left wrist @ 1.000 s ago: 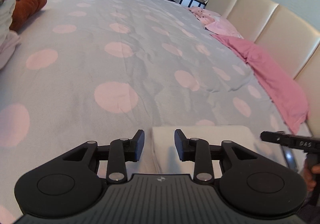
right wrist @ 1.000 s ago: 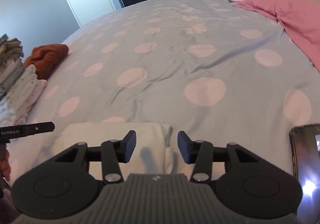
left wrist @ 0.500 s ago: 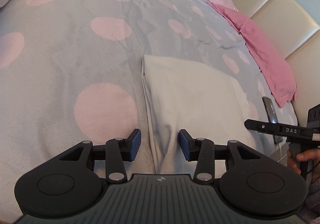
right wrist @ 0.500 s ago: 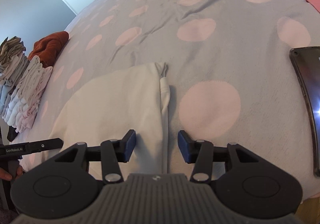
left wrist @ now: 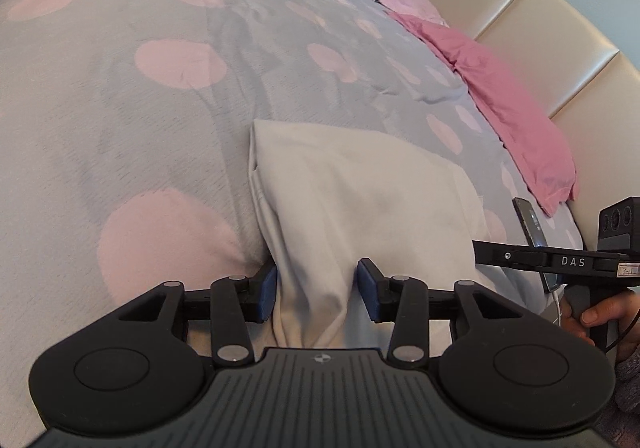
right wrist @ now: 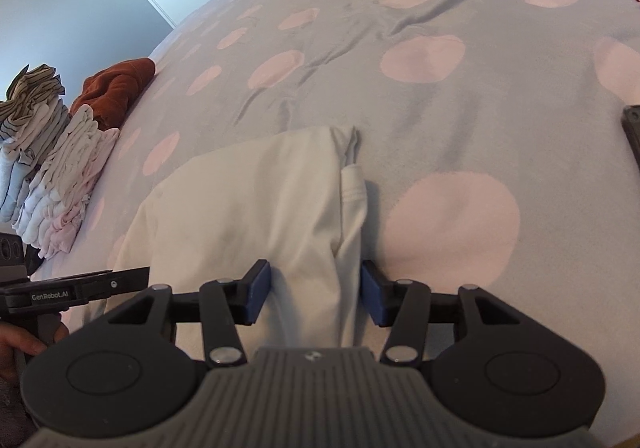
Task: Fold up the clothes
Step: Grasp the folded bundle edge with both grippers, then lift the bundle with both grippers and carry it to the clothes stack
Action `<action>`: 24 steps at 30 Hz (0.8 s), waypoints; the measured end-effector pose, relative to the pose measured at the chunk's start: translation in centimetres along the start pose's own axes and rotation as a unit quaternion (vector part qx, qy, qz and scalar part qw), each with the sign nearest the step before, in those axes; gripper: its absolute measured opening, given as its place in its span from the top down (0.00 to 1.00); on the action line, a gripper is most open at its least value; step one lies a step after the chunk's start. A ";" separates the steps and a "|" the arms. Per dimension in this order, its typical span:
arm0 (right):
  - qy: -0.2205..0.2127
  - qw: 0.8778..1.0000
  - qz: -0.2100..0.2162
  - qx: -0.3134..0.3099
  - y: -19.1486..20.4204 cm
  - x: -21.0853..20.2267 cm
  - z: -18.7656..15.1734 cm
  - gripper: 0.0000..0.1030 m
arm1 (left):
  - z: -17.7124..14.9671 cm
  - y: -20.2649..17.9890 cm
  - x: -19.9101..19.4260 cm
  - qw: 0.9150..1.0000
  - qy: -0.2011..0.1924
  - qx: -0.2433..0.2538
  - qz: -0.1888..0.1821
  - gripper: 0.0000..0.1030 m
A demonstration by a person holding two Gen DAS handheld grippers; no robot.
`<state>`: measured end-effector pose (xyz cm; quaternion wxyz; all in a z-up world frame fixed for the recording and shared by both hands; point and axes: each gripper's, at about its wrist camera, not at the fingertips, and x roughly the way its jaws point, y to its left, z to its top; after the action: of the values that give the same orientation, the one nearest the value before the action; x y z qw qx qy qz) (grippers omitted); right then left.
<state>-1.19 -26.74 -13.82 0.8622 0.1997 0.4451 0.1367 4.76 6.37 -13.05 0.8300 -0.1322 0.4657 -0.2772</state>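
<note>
A folded white garment lies on the grey bedspread with pink dots. My left gripper is open, its jaws standing on either side of the garment's near left corner. In the right wrist view my right gripper is open too, its jaws astride the near right edge of the same garment. Cloth bunches up between both pairs of fingers. Each gripper shows at the edge of the other's view.
A pink sheet lies along the cream headboard. A phone lies at the bed's right side. A stack of folded clothes and a rust-brown garment sit at the bed's left edge.
Both grippers have tilted down and moved forward over the white garment, so its near corners now sit between the open jaws. The jaws stay about as wide as before.
</note>
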 end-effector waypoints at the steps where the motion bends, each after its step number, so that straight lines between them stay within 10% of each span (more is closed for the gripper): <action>1: -0.002 1.000 0.003 -0.002 0.1 0.1 0.0 0.59 | -0.1 -0.2 0.0 1.000 -0.002 0.004 0.000 0.65; 6: -0.004 0.999 0.042 0.020 -0.2 -0.4 -0.1 0.85 | -0.5 -1.5 -0.6 0.999 -0.014 0.033 0.003 0.83; 24: -0.088 0.993 0.074 -0.026 3.6 -5.7 0.6 0.89 | 0.3 -4.4 -8.0 0.990 -0.120 0.073 0.003 0.93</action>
<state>-4.13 -26.06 -7.73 0.8906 0.2207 0.3474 0.1934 0.23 7.42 -5.17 0.8883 -0.1020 0.3411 -0.2900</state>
